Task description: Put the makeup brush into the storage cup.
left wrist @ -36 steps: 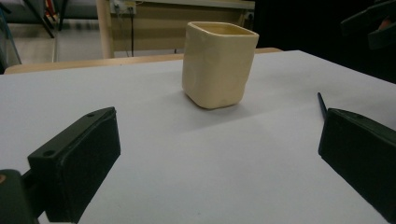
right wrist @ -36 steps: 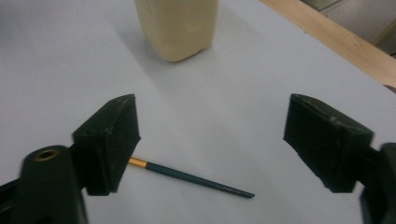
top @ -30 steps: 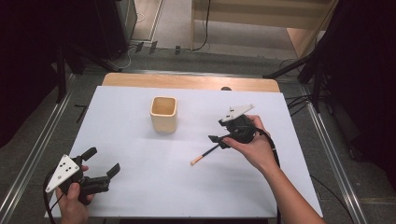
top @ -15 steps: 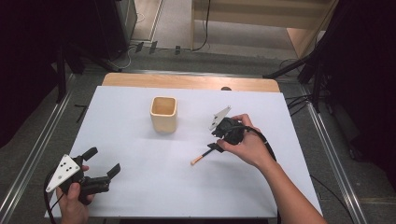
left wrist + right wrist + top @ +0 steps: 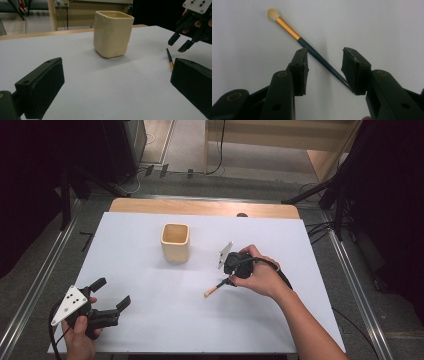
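White sheeting covers the table (image 5: pixel 150 330), with a strip of bare wood showing along the far edge. Grey floor runs beyond it, cables trail across that, a pale wooden frame stands at the back and black drapes hang on both sides. A cream square cup (image 5: pixel 175 242) stands upright near the middle of the sheet.

The brush (image 5: pixel 216 288) lies flat to the right of the cup and well apart from it. From above, the right gripper (image 5: pixel 229 281) comes down over the brush's dark handle end, and the person's hand hides its jaws. The right gripper view shows what that hides: the thin handle runs slantwise between the two black jaws, which have just been closing and stand part open, the right pad at the handle's tip, the left one just beside the shaft. The gold ferrule and pale tuft lie clear beyond them.

The left gripper (image 5: pixel 111 292) rests at the near left corner, jaws wide apart with nothing between them. Its view looks low across the sheet at the cup's side, the brush and the right gripper above it.
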`<state>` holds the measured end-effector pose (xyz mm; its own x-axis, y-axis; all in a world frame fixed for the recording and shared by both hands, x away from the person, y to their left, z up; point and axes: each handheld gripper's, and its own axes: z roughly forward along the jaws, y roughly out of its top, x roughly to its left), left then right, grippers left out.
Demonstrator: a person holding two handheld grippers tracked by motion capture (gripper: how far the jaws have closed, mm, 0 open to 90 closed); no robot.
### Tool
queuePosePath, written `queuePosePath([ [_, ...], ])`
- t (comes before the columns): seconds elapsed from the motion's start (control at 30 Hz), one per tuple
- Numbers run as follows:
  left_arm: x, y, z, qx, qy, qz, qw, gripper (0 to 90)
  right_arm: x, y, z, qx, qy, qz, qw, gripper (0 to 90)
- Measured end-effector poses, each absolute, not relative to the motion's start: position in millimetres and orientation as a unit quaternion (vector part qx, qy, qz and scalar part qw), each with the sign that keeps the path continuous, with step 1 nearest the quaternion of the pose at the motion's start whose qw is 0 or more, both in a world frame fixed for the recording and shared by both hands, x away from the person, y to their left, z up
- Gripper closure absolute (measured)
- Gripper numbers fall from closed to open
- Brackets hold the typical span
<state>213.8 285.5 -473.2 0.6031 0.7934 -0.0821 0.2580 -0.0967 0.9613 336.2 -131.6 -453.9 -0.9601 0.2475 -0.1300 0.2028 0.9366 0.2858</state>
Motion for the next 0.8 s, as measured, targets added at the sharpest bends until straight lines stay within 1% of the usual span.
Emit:
queuePosePath([
  [0.3, 213.9, 284.8, -473.4, 0.701, 0.375, 0.239, 0.557, 0.0, 340.1, -122.1, -467.2, 0.088, 0.988, 0.107, 0.066, 61.0],
  [0.63, 214.0, 283.8, -473.6, 0.704, 0.372, 0.237, 0.557, 0.0, 342.9, -112.2, -473.0, 0.074, 0.993, 0.068, 0.069, 64.2],
  [0.8, 213.7, 283.9, -473.5, 0.702, 0.373, 0.236, 0.558, 0.0, 345.9, -108.9, -476.6, 0.077, 0.994, 0.055, 0.056, 69.6],
])
